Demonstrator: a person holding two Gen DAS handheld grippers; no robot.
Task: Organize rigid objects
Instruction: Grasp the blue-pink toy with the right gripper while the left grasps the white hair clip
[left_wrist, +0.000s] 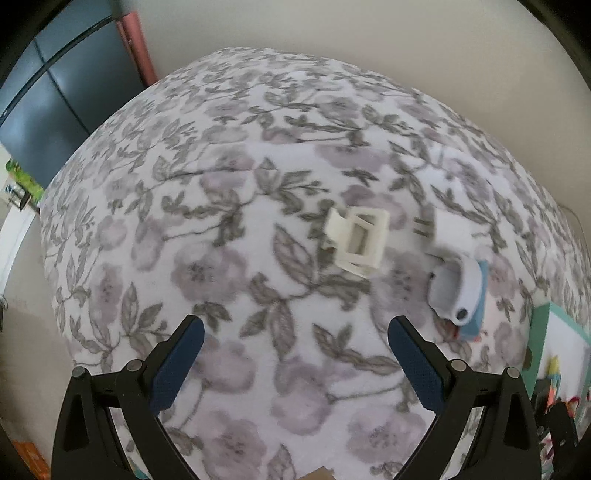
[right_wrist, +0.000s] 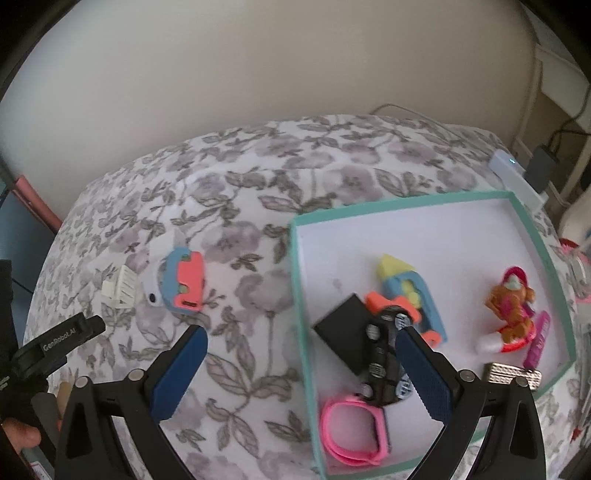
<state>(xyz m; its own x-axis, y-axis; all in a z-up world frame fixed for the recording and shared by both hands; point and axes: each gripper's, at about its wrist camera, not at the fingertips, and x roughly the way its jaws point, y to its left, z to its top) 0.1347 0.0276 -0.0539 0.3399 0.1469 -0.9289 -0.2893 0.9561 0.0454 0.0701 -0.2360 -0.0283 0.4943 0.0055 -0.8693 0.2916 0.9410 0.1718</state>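
A cream hair claw clip (left_wrist: 356, 240) lies on the floral cloth ahead of my open left gripper (left_wrist: 295, 336). Right of it sit a white plug adapter (left_wrist: 448, 230) and a pale blue-white toy (left_wrist: 456, 291). In the right wrist view the same clip (right_wrist: 120, 288) and a blue-and-coral toy (right_wrist: 183, 282) lie left of a teal-rimmed white box (right_wrist: 295, 280). My right gripper (right_wrist: 299, 345) is open, straddling the box's left wall. Inside the box are a black block (right_wrist: 341, 332), a black toy car (right_wrist: 384, 362), a pink band (right_wrist: 352, 428), a toy boat (right_wrist: 410, 291) and a figurine (right_wrist: 511, 302).
The floral-covered surface (left_wrist: 229, 258) drops off at a beige wall behind. A dark cabinet (left_wrist: 55, 92) stands at far left. Cables and a white power box (right_wrist: 513, 173) sit beyond the teal box. A pink tube (right_wrist: 537, 343) and a silver case (right_wrist: 511, 374) lie in the box's near corner.
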